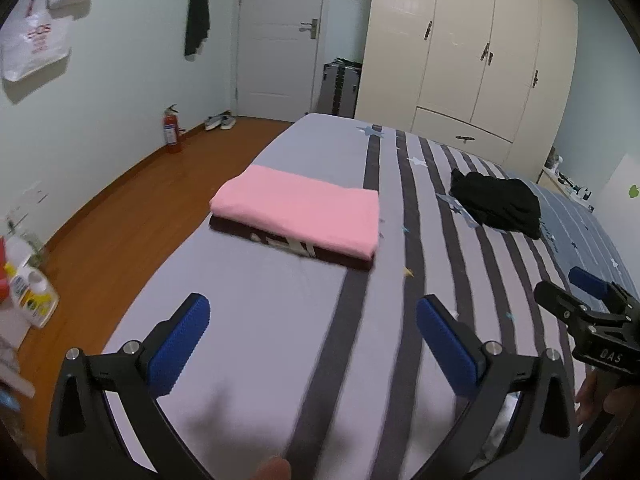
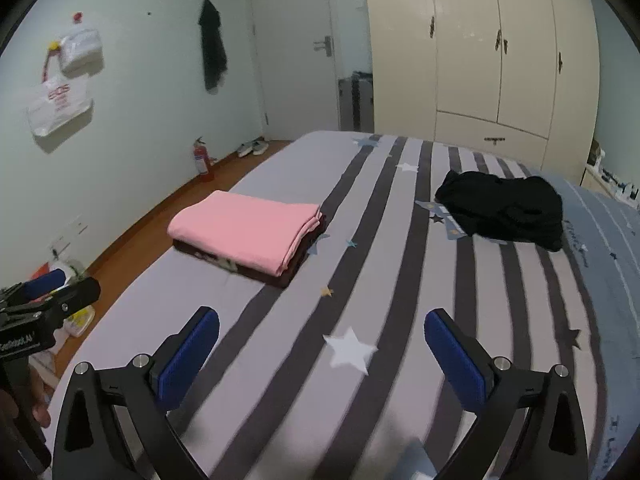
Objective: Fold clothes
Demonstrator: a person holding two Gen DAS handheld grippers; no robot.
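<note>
A folded pink garment [image 1: 296, 212] [image 2: 244, 232] lies on a folded dark one [image 1: 280, 242] [image 2: 296, 268], on the left part of the striped bed [image 1: 256, 332] [image 2: 400, 280]. A crumpled black garment [image 1: 496, 202] [image 2: 504, 208] sits further right on the bed. My left gripper [image 1: 312, 304] hovers open over bare sheet, short of the pink stack, with nothing between its blue pads. My right gripper [image 2: 322, 314] is open too, above the stripes, holding nothing. Each gripper shows at the edge of the other's view: the right [image 1: 588, 300], the left [image 2: 60, 292].
Wooden floor [image 1: 120, 220] runs along the bed's left side, with bottles [image 1: 34, 300] near me, a red fire extinguisher [image 1: 171, 130] and shoes [image 1: 219, 121] by the wall. A cream wardrobe [image 1: 460, 52] stands behind the bed, beside a door [image 1: 280, 32] and a suitcase [image 1: 340, 88].
</note>
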